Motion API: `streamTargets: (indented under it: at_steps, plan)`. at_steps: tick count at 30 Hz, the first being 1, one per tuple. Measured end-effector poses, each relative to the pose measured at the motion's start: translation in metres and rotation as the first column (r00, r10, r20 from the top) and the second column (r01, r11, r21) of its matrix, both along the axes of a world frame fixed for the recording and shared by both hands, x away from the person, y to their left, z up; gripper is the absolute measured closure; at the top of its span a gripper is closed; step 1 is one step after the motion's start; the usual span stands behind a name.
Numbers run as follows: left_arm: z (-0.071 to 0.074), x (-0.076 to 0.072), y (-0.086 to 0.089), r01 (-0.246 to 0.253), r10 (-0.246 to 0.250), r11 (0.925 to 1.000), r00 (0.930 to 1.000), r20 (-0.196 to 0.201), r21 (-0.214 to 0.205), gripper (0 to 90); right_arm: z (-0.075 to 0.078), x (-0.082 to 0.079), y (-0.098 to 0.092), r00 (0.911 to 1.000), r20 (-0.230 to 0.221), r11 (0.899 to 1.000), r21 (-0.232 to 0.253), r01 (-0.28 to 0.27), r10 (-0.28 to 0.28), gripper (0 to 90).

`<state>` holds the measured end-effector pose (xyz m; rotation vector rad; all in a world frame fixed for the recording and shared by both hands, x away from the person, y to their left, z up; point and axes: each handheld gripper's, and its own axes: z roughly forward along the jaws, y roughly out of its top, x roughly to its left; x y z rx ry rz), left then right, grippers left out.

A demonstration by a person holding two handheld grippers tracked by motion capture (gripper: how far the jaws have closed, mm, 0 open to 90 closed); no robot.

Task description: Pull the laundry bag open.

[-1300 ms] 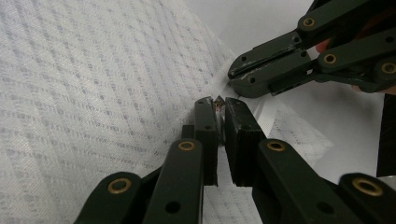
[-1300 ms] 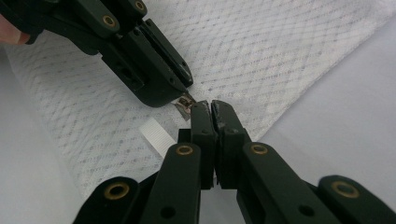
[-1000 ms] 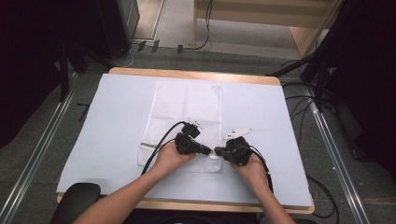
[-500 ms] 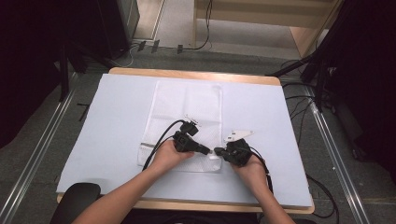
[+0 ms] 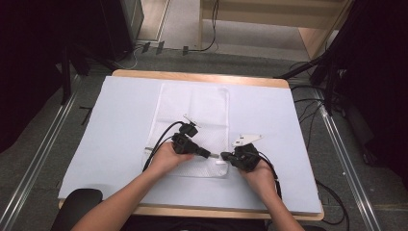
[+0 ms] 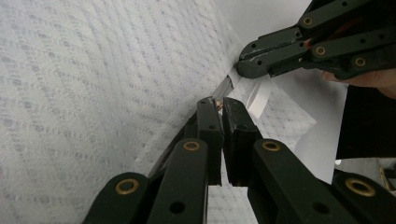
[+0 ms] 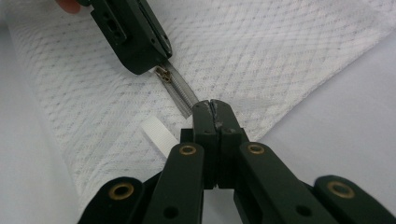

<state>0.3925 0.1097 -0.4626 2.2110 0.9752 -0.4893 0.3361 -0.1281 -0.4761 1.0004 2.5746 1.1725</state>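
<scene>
A white mesh zip bag (image 5: 192, 110) lies flat on the table's middle. Its grey zipper (image 7: 181, 92) runs along the near edge. My left gripper (image 5: 208, 154) is shut on the brass zipper pull (image 6: 218, 103), close to the bag's right end. My right gripper (image 5: 224, 156) faces it from the right, a short way apart. In the right gripper view, my right gripper (image 7: 212, 106) is shut on the zipper's end at the bag's corner. The left gripper (image 7: 135, 42) sits over the pull (image 7: 163, 73). The right gripper (image 6: 261, 58) also appears in the left gripper view.
A pale sheet (image 5: 110, 120) covers the wooden table (image 5: 202, 77). A small white tag (image 7: 158, 133) sticks out of the bag beside the right jaws. Cables (image 5: 308, 103) lie on the floor to the right, with metal rails (image 5: 38, 154) on both sides.
The left gripper has shifted a little to the left along the bag's near edge. The right gripper holds its place.
</scene>
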Motion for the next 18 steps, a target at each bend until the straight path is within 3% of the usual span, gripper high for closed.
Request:
streamTargets:
  at_steps: [14,18]
  plan:
    - [0.0004,-0.0005,0.0026,0.012,-0.012,0.9999,0.9998,-0.018,0.006,88.0,-0.0003,0.0003,-0.0010,1.0000,-0.002,1.000,0.004,-0.003,0.003,90.0]
    - [0.0023,-0.0008,0.0048,0.009,-0.009,0.9999,1.0000,-0.004,0.014,88.0,-0.0003,0.0004,-0.0011,1.0000,-0.002,1.000,0.003,-0.003,0.004,90.0]
